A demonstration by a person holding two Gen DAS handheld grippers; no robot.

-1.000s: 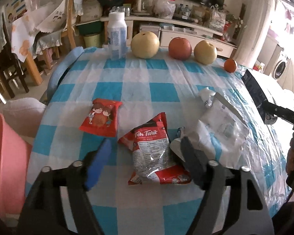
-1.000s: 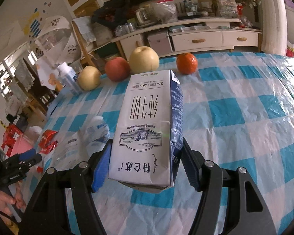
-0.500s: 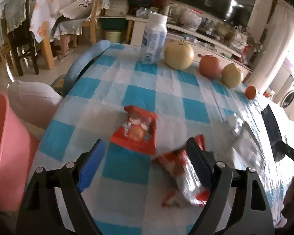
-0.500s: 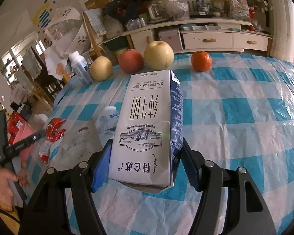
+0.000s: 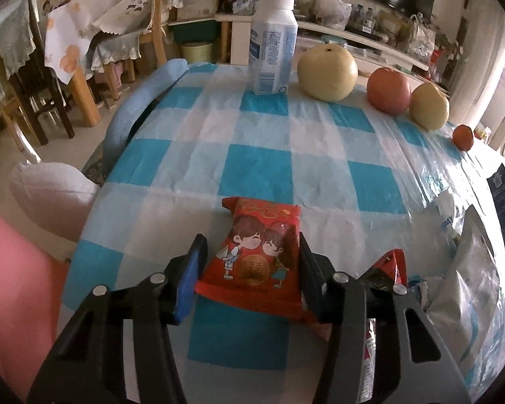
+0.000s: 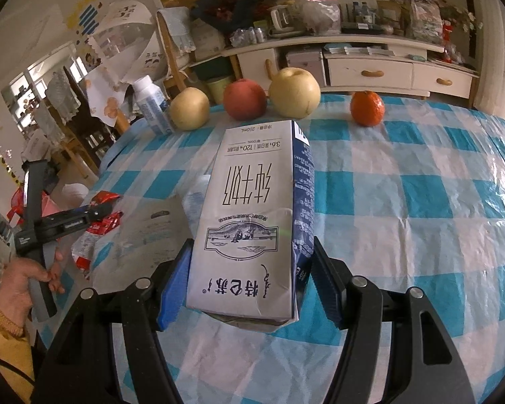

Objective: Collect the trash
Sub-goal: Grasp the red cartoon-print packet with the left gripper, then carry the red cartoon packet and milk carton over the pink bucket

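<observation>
My left wrist view gives me the red packet point(image 5: 257, 259) close up, cartoon couple printed on it, lying on the checked cloth point(image 5: 259, 165) between the left gripper point(image 5: 250, 269) fingers; the jaws are closing, the right pad looks to be touching the packet's edge, and a thin gap shows at the left pad. That view alone shows the pink bin point(image 5: 13, 286) off the table edge, left of the packet, with a white bag point(image 5: 50, 195) behind it. A second red wrapper point(image 5: 392, 269) sits just right of the packet, partly behind the gripper finger, clear plastic bag point(image 5: 468, 269) beyond it. My right wrist view shows what the left barely catches: the milk carton point(image 6: 252, 222), white with a dark blue side, print upside down, pinched between the right gripper point(image 6: 249, 286) pads and sticking forward over the cloth. From there I see the person's left hand point(image 6: 20, 279), yellow cuff, wrapped on the handle, the left gripper angled down at the red wrappers far left of the carton. Beyond the carton in both views: a white bottle point(image 6: 151, 107), two pears, a red apple point(image 6: 244, 99), an orange point(image 6: 367, 107) along the far edge. Right gripper tilts down, held level side to side.
</observation>
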